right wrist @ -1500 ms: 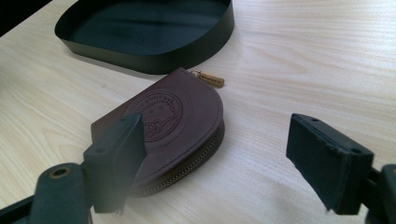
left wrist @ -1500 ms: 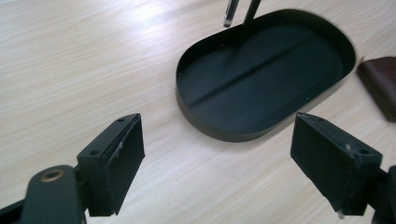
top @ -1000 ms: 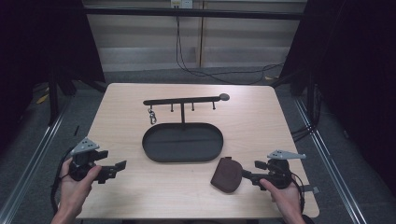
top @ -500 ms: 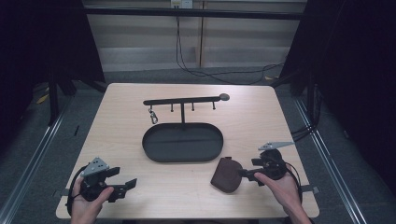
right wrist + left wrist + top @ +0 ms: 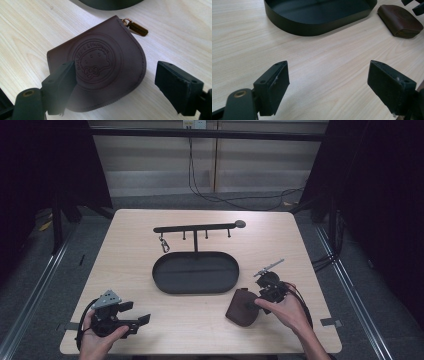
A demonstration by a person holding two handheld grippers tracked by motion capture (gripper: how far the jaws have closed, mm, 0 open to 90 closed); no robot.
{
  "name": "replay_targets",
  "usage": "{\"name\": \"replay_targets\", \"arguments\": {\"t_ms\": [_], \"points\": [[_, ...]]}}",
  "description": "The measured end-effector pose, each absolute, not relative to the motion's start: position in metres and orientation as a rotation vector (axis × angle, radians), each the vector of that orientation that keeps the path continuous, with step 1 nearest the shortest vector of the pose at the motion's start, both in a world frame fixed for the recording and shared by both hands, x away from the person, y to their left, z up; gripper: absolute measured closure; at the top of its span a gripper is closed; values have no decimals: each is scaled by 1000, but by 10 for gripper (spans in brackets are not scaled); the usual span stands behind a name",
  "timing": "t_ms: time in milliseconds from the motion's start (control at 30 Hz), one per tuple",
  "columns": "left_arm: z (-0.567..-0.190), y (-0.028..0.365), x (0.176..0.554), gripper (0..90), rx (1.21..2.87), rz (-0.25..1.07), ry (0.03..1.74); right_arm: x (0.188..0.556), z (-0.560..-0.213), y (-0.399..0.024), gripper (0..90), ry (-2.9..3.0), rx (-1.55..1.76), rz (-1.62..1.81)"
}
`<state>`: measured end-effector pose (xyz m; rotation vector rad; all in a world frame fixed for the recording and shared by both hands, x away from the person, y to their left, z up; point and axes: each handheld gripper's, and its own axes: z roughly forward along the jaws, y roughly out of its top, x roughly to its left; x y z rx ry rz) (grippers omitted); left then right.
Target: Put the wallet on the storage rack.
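A brown leather pouch (image 5: 241, 308) with a stamped round emblem lies flat on the table in front of the black oval tray (image 5: 195, 287). My right gripper (image 5: 256, 299) tilts down at the pouch's right side. In the right gripper view the pouch (image 5: 105, 62) lies under and between the jaws, which have just been opening and stand wide; the right gripper (image 5: 115, 64) presses on nothing. The pouch's brass zip tag (image 5: 136, 27) points toward the tray. My left gripper (image 5: 140, 313) rests low at the near left corner, open over bare wood (image 5: 328, 65).
Behind the tray stands a black rack (image 5: 196, 228) with small hooks; a metal clip (image 5: 164, 245) hangs from its left hook. In the left gripper view the tray wall (image 5: 312, 25) is ahead and the pouch (image 5: 400, 21) at upper right. The table's near edge is close to both hands.
The right gripper has moved left onto the pouch's edge and tipped down, with its jaws spreading wider. The left hand dropped toward the near edge, then held still. The pouch has not moved.
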<state>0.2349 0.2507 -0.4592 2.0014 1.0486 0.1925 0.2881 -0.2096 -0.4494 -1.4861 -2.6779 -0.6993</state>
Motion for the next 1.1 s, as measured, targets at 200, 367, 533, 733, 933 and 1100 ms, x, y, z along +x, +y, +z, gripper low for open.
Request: {"name": "replay_targets", "arguments": {"t_ms": [200, 367, 533, 733, 933, 1100], "points": [[-460, 250, 235, 176, 2004, 177, 1049, 299, -449, -202, 184, -2667, -1442, -583], [-458, 248, 234, 176, 2014, 176, 1028, 309, -447, -195, 169, -2687, -1430, -475], [-458, 248, 234, 176, 2021, 163, 1025, 315, -458, -187, 152, -2677, -1395, -379], [-458, 246, 231, 184, 2029, 156, 1009, 319, -465, -184, 124, -2642, -1368, -352], [-459, 247, 233, 184, 2032, 156, 1022, 322, -468, -187, 165, -2581, -1363, -362], [-459, 248, 234, 184, 2024, 157, 1026, 325, -471, -191, 167, -2537, -1347, -383]]}}
